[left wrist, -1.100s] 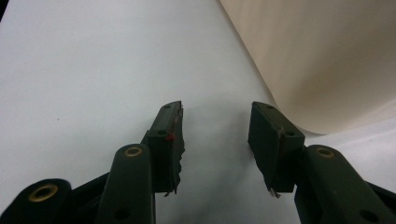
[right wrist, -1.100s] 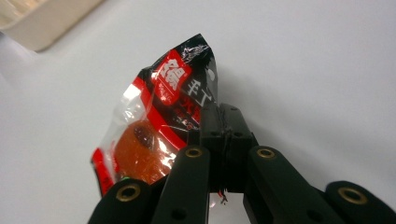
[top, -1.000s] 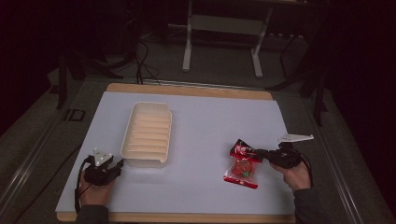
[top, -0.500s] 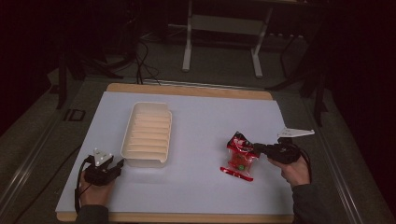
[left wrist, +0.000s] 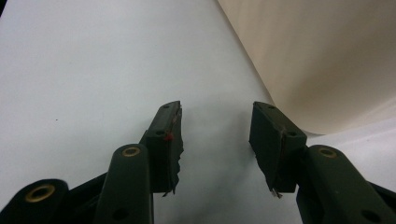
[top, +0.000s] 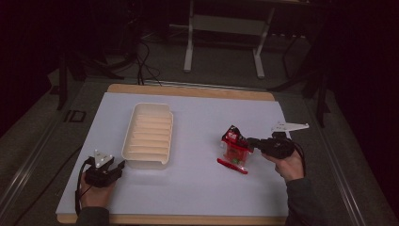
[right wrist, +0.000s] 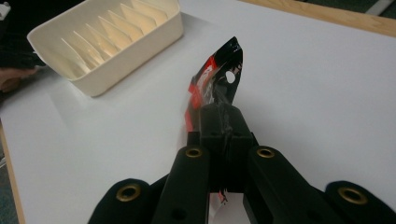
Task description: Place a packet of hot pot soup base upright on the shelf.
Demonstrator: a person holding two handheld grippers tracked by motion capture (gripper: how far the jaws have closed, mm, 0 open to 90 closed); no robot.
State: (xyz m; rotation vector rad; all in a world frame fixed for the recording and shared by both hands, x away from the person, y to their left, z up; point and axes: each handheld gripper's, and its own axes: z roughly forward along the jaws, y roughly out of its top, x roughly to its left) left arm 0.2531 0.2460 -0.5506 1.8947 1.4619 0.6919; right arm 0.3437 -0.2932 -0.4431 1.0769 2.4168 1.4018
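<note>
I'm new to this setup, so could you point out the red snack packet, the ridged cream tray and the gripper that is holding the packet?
red snack packet (top: 234, 151), high view, its clear front.
ridged cream tray (top: 139, 109), high view, its far rim.
right gripper (right wrist: 224, 119), right gripper view, jaw tips clamped on the packet.

Snack packet (right wrist: 215, 81) is showing glossy, crinkled plastic film. Ribbed tray (top: 148, 135) is looking like smooth matt cream plastic. Table sheet (top: 197, 188) is appearing matt white, its wooden edge (top: 188, 91) bare.
</note>
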